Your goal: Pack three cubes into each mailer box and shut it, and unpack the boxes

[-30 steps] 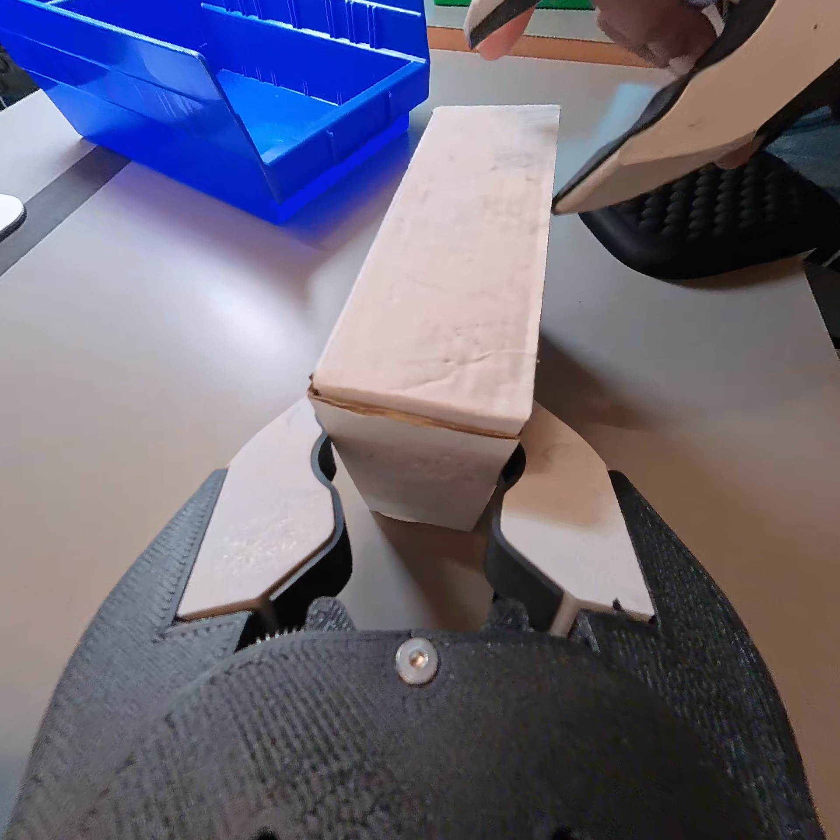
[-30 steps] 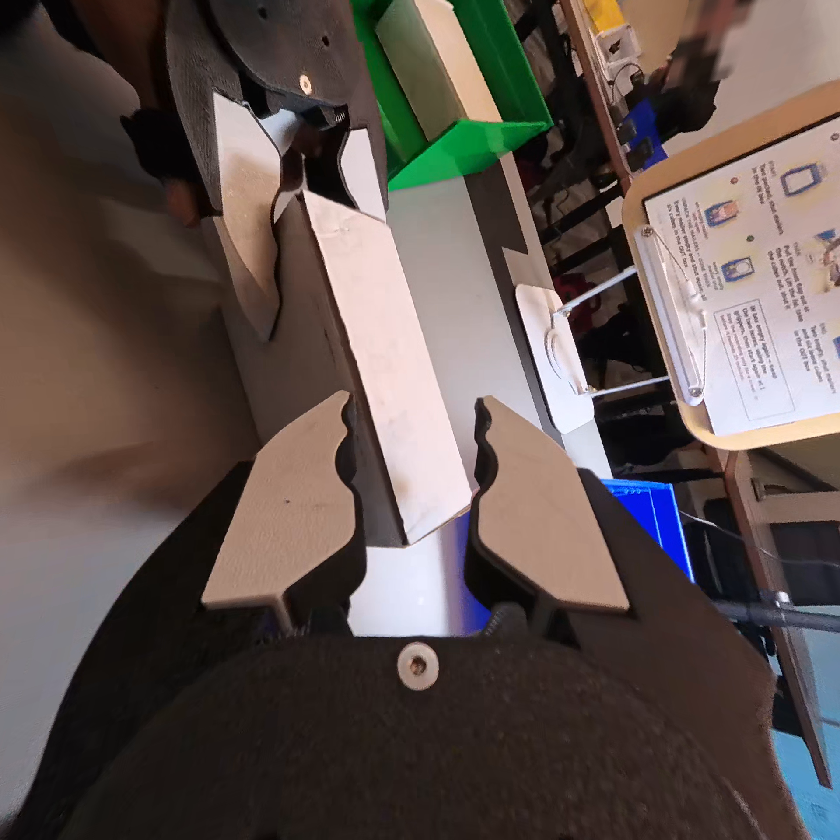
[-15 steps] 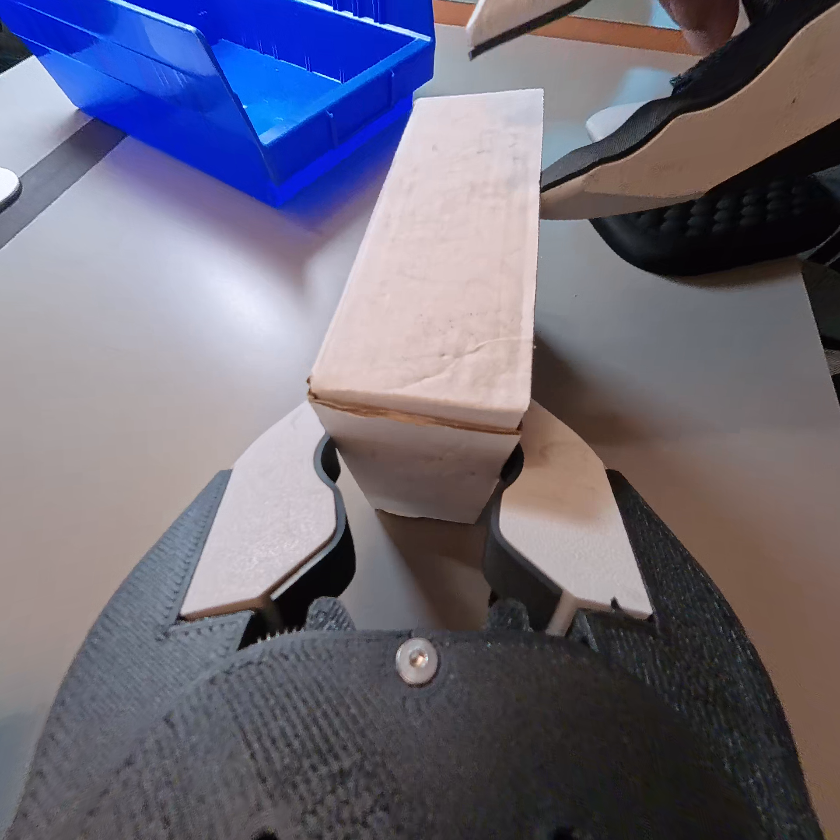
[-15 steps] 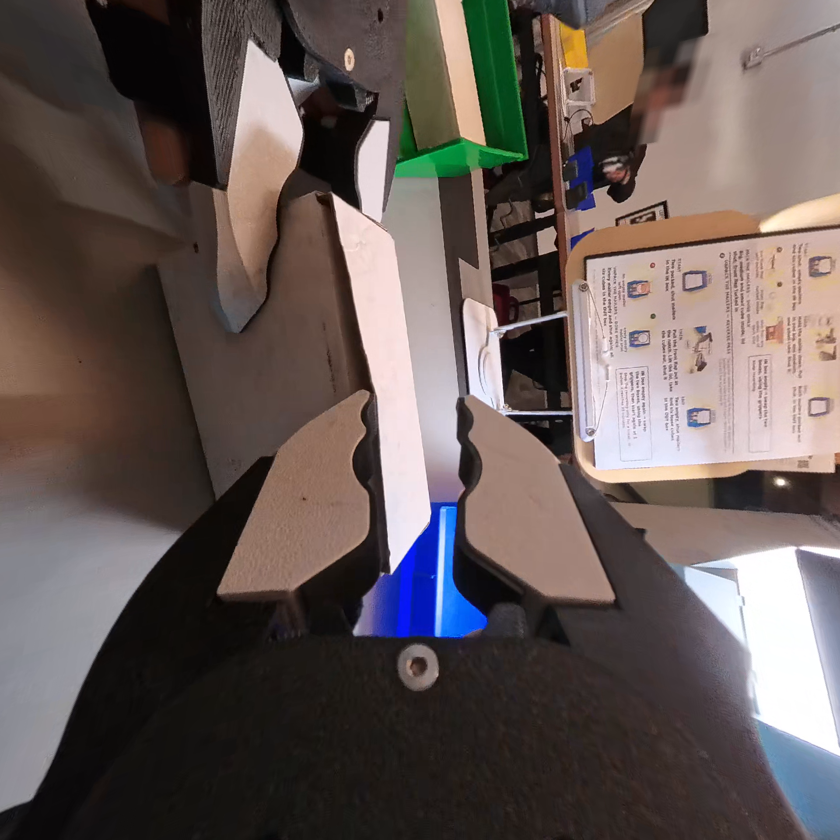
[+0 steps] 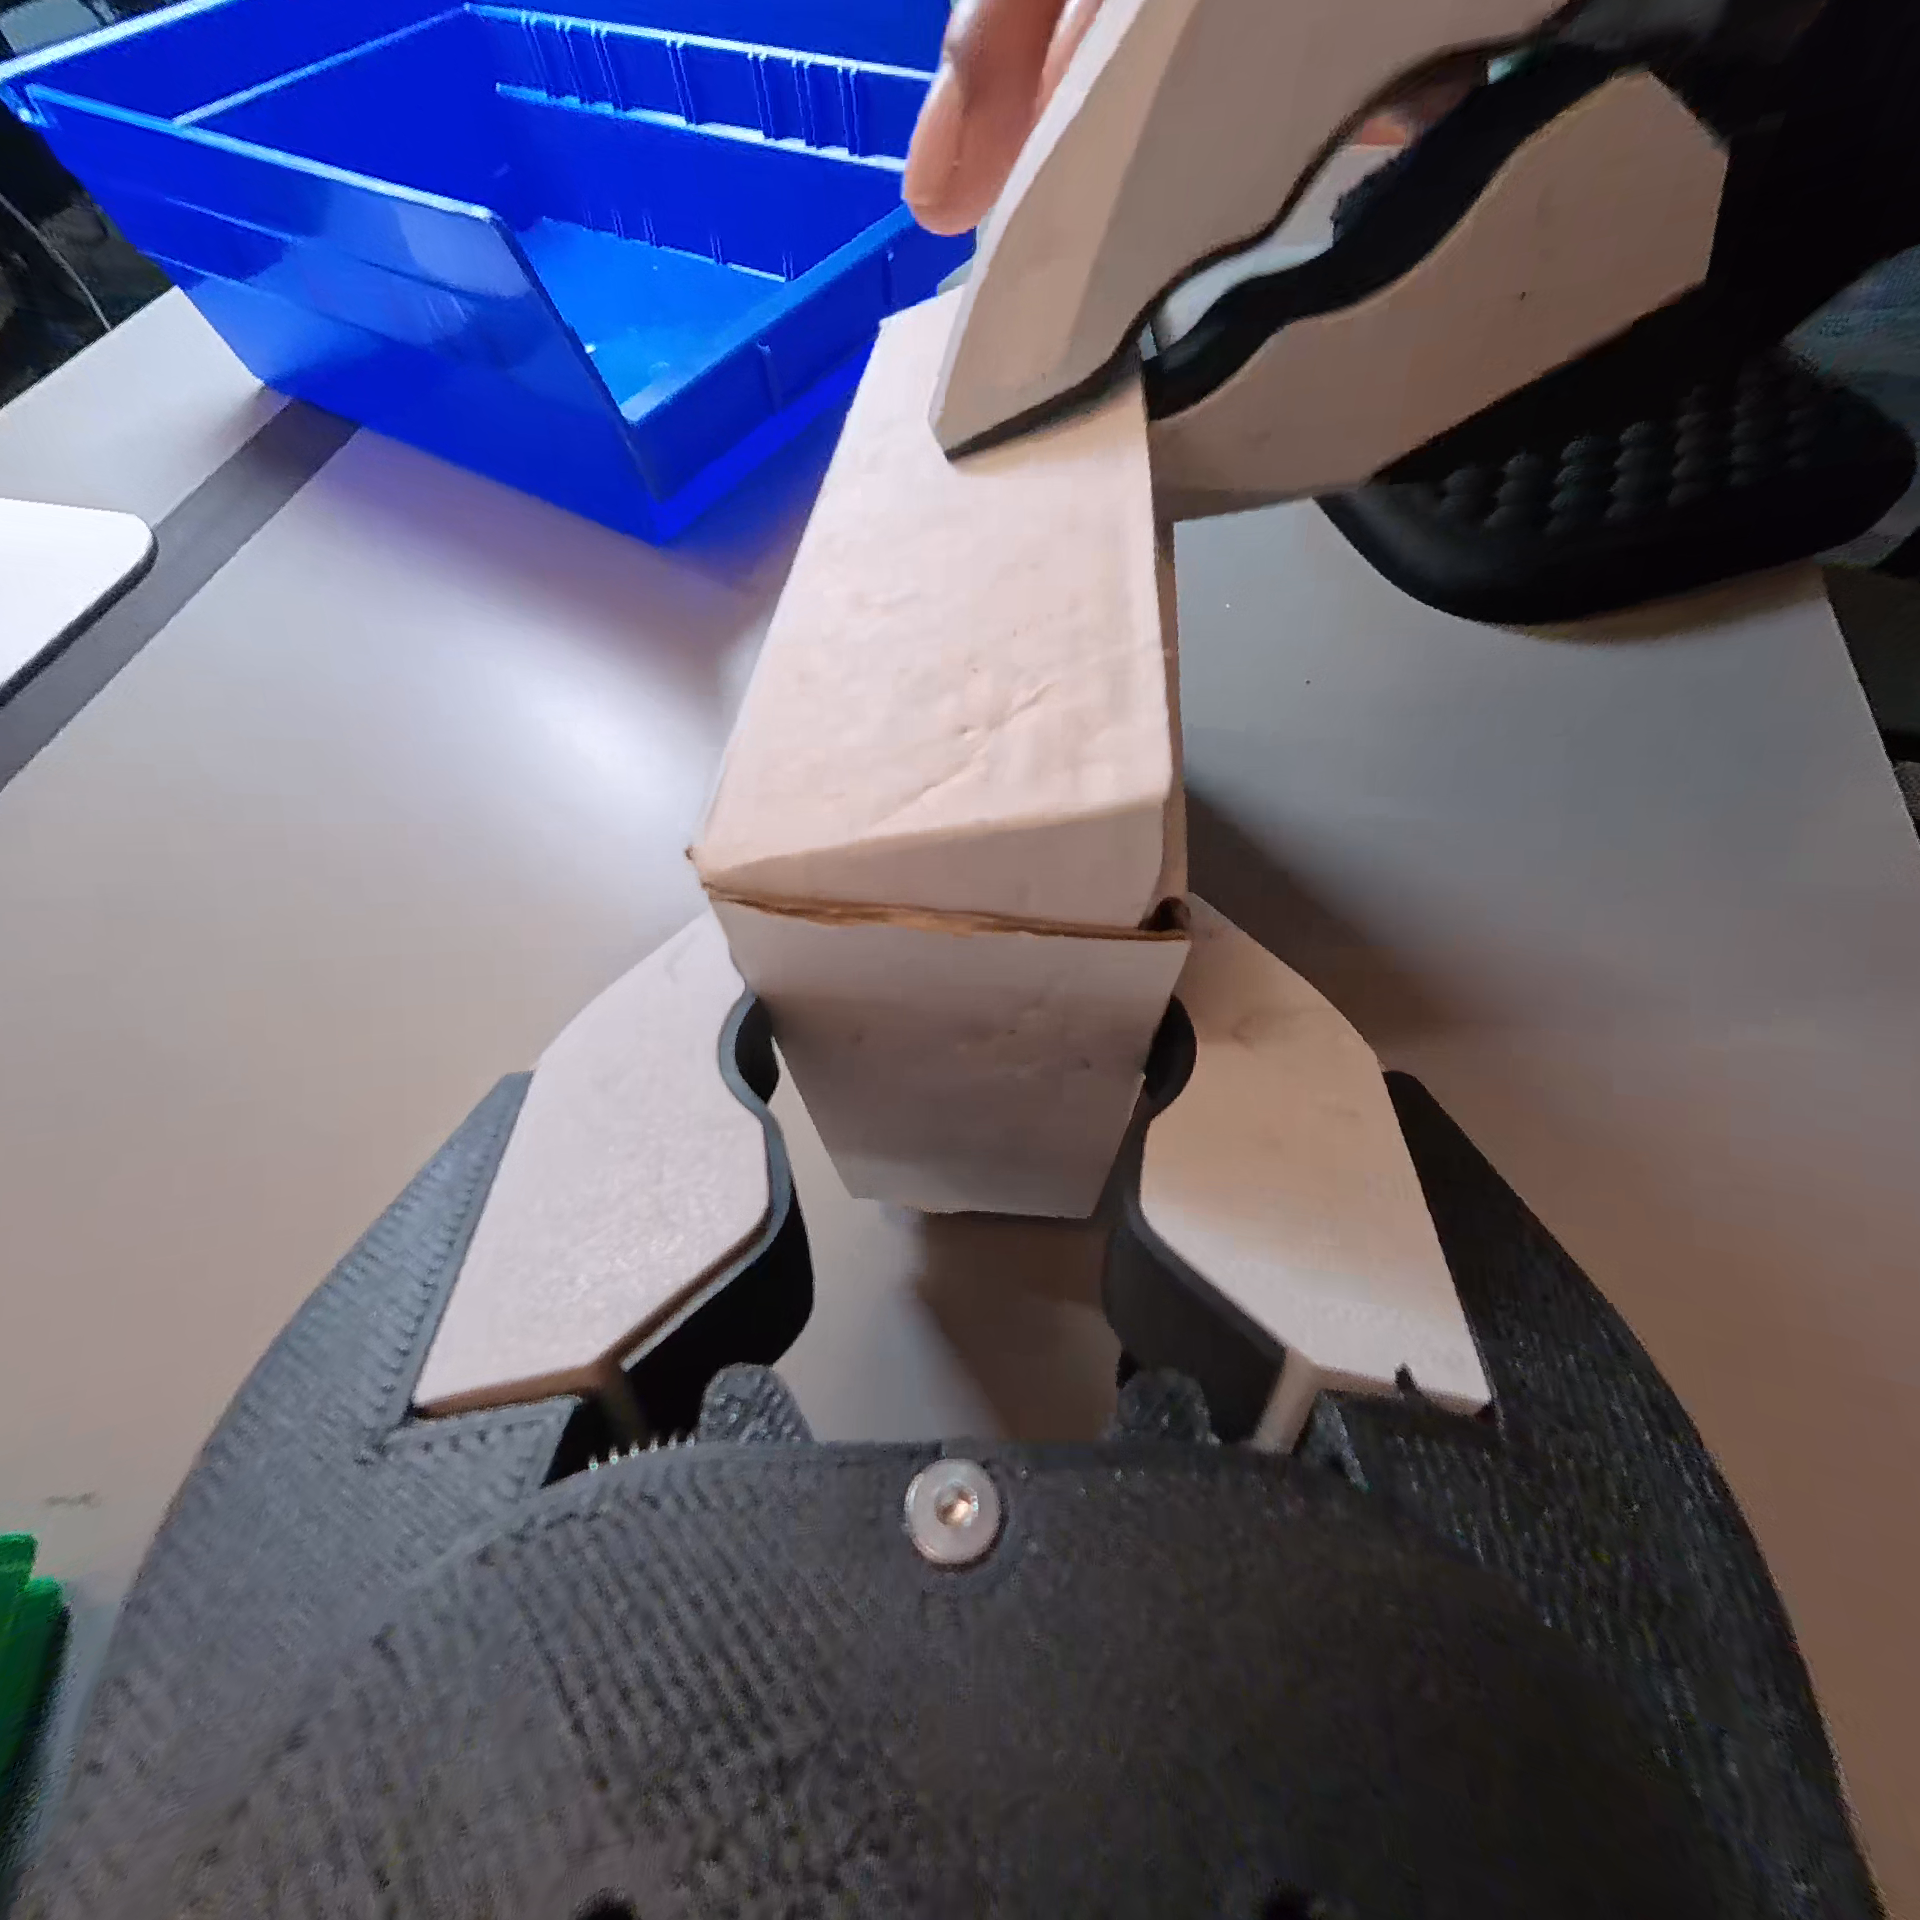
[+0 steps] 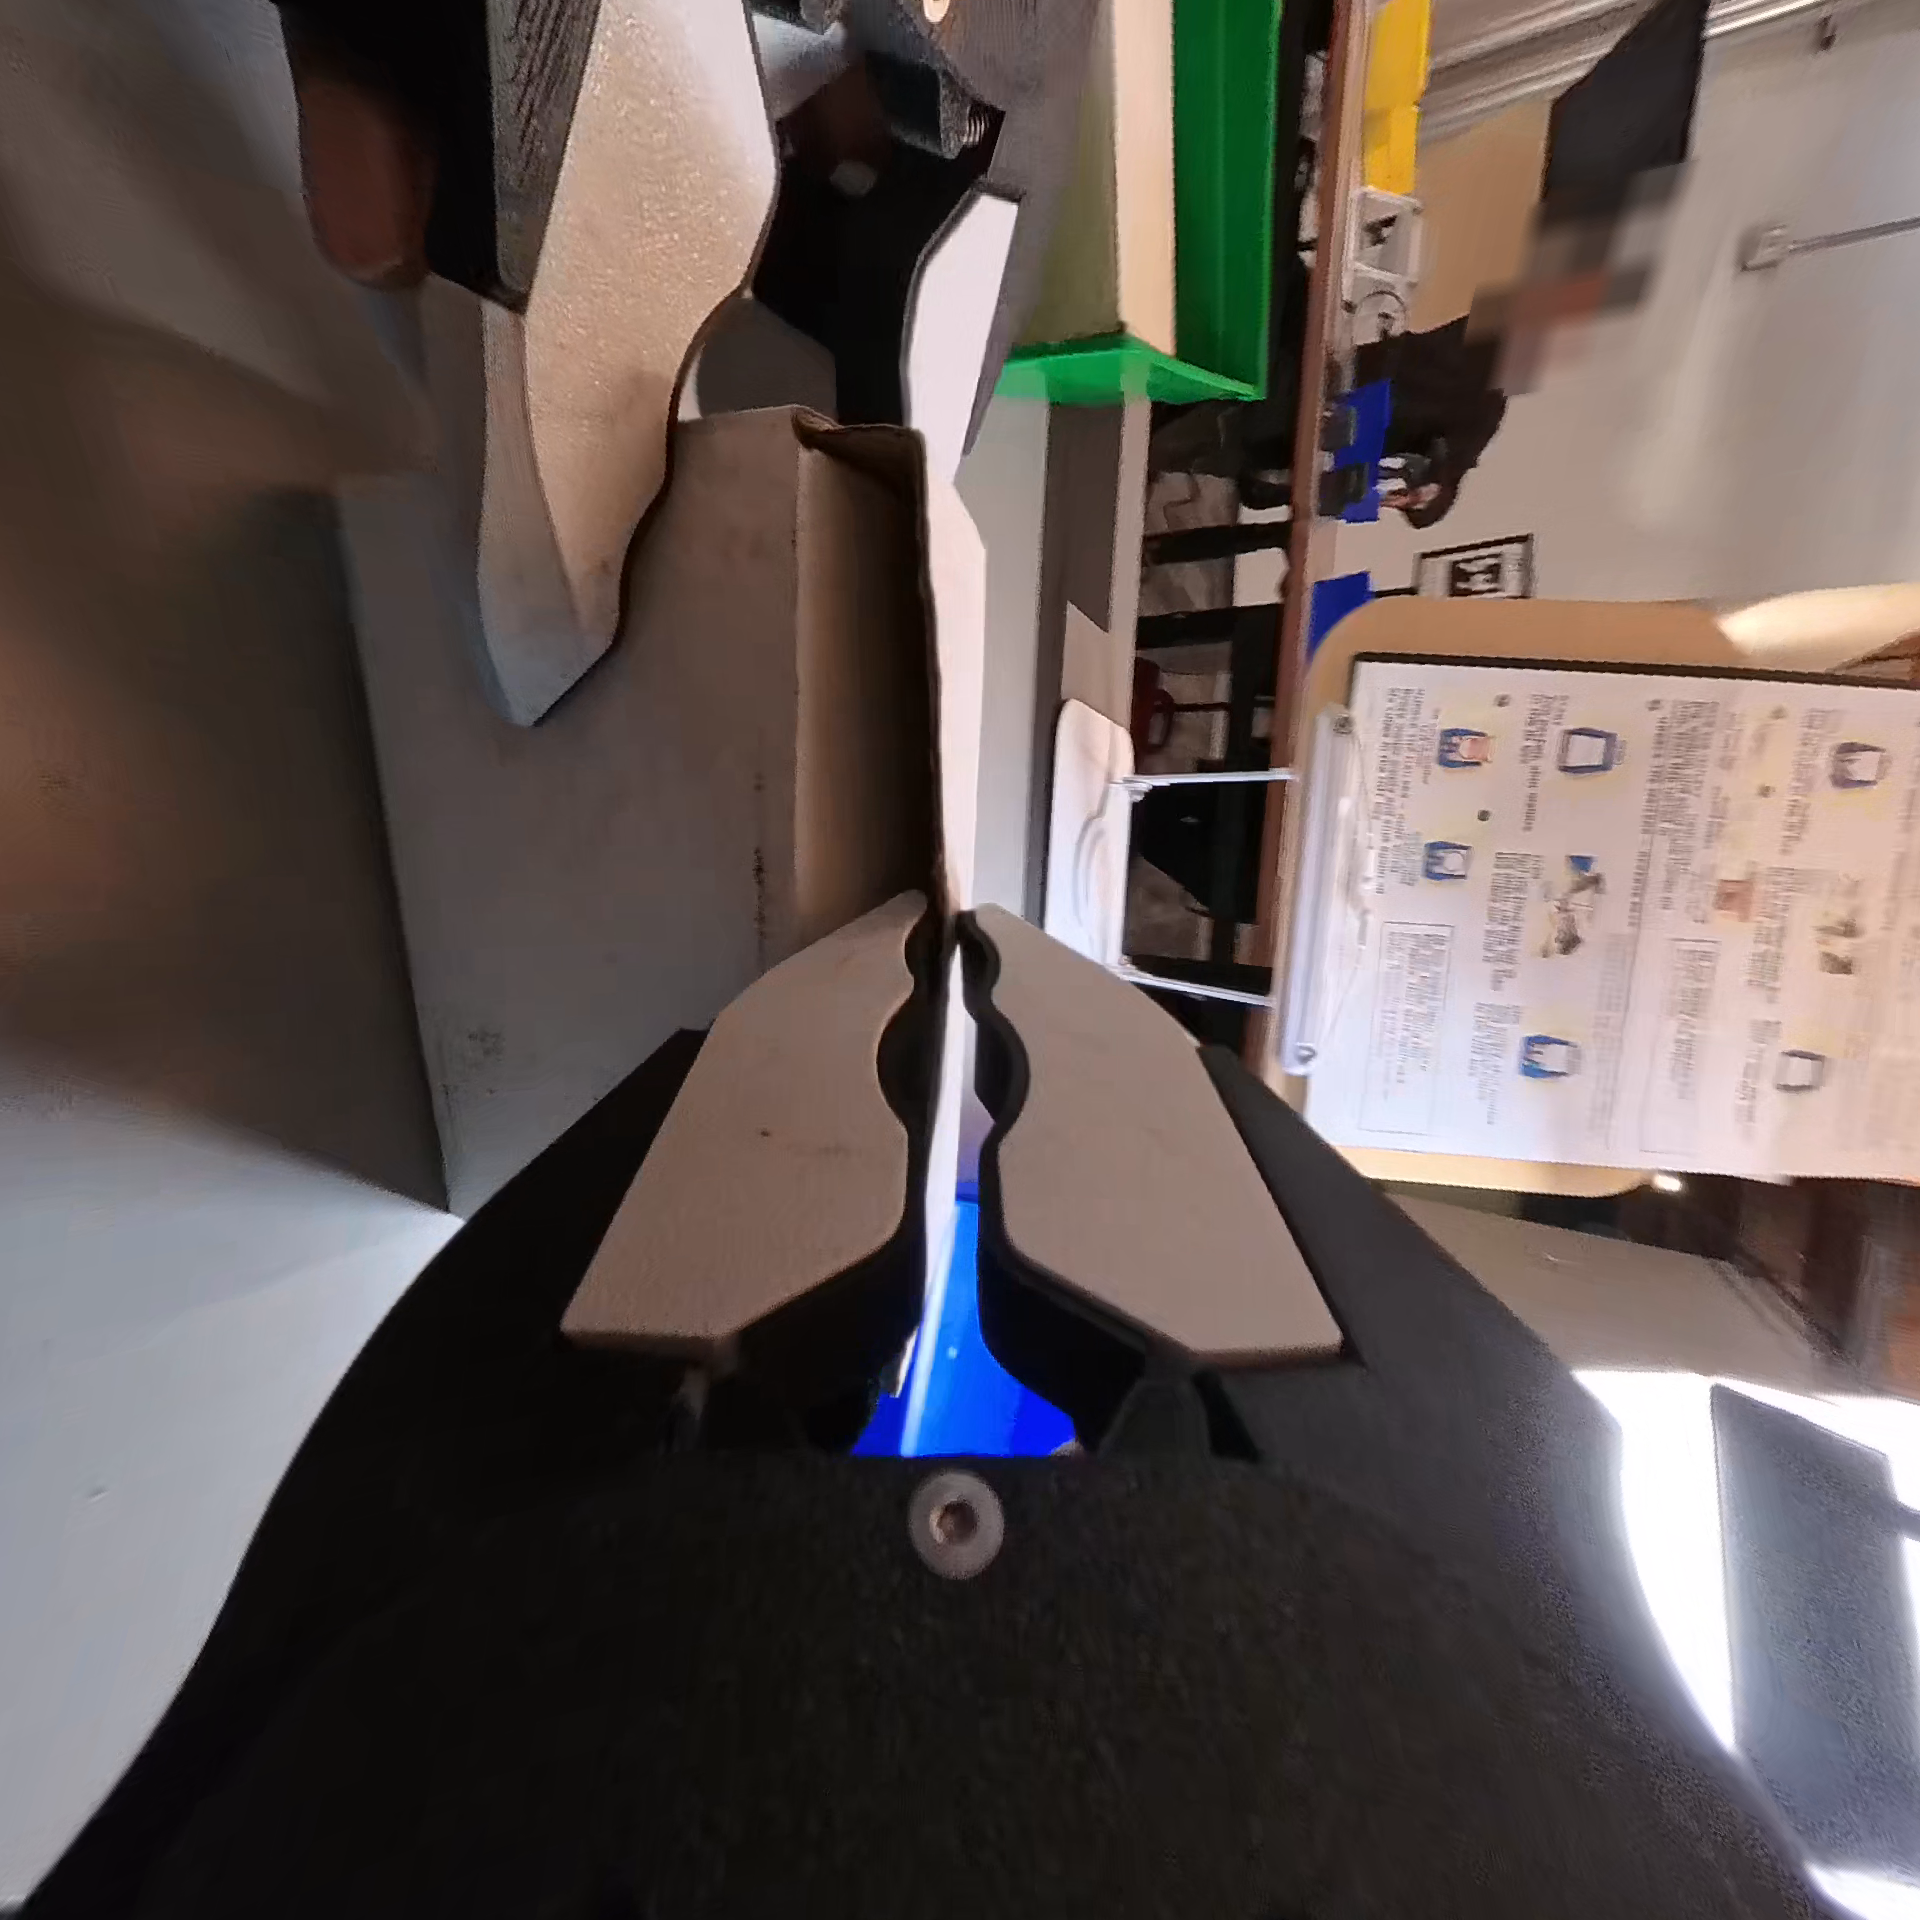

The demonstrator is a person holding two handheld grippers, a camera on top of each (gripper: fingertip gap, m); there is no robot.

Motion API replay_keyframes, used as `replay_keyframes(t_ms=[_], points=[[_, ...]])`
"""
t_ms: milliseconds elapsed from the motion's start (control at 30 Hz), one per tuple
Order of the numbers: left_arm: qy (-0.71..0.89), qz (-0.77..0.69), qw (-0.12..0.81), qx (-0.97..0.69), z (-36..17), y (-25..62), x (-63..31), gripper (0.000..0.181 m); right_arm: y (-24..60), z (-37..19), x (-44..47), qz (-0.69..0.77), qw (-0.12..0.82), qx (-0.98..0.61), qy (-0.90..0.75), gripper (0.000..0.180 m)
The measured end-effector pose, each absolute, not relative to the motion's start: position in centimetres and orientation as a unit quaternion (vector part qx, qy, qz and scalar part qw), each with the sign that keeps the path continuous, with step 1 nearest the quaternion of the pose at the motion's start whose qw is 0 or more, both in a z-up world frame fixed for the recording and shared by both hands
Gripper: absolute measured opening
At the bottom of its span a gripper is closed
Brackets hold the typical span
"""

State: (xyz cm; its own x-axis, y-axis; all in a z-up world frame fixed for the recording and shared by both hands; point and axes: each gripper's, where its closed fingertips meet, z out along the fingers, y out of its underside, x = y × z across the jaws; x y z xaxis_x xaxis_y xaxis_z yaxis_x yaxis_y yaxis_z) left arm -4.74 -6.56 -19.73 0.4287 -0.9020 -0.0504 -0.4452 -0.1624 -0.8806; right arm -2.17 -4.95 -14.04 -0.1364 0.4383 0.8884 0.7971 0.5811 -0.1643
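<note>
A white cardboard mailer box (image 5: 966, 665) lies lengthwise on the grey table (image 5: 364, 831). My left gripper (image 5: 961, 987) is shut on its near end, one finger on each side wall. My right gripper (image 5: 1143, 416) reaches in from the upper right, and a bare finger of the hand holding it shows. In the right wrist view my right gripper (image 6: 951, 925) is turned on its side and shut on the thin edge of the box's lid (image 6: 951, 727). The box body (image 6: 727, 831) sits left of that edge. The lid stands slightly off the box at its near right corner. No cubes are visible.
An empty blue bin (image 5: 468, 229) stands on the table at the back left. A green bin (image 6: 1216, 208) holding another white box is behind the left gripper. An instruction board (image 6: 1621, 914) stands on a wire stand. A black mesh chair (image 5: 1621, 499) is past the table's right edge. Tip to tip, the grippers are about 7 cm apart.
My right gripper has moved onto the far end of the box and closed from open onto the lid's edge. The lid has lifted slightly. My left gripper keeps its hold.
</note>
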Motion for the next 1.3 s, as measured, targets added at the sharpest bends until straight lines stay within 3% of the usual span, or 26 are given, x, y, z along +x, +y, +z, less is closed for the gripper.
replay_keyframes(t_ms=[33, 333, 433, 600, 833, 1067, 1300], points=[[0.477, -0.251, 0.450, -0.712, -19.8, -6.6, -4.8, 0.069, -5.1, -13.9, -2.2, -0.159, 0.498, -0.434, -0.734, 0.002], [0.517, -0.135, 0.524, -0.663, -20.3, -5.1, -5.8, 0.069, -5.4, -11.5, -1.7, -0.017, 0.364, -0.536, -0.761, 0.001], [0.479, -0.195, 0.502, -0.693, -19.9, -5.3, -6.9, 0.083, -3.7, -9.9, -1.3, -0.051, 0.379, -0.536, -0.753, 0.001], [0.426, -0.329, 0.460, -0.706, -18.3, -7.6, -7.3, 0.087, -3.9, -9.2, -1.2, -0.048, 0.388, -0.545, -0.742, 0.001], [0.457, -0.345, 0.394, -0.719, -20.5, -10.1, -7.2, 0.088, -3.9, -8.9, -1.0, -0.039, 0.385, -0.559, -0.733, 0.002], [0.502, -0.300, 0.459, -0.669, -18.3, -11.5, -6.9, 0.049, -3.8, -8.3, -1.0, -0.007, 0.365, -0.576, -0.731, 0.002], [0.564, -0.246, 0.425, -0.664, -21.1, -12.4, -5.1, 0.039, -1.4, -8.4, -1.8, 0.022, 0.326, -0.601, -0.730, 0.002]])
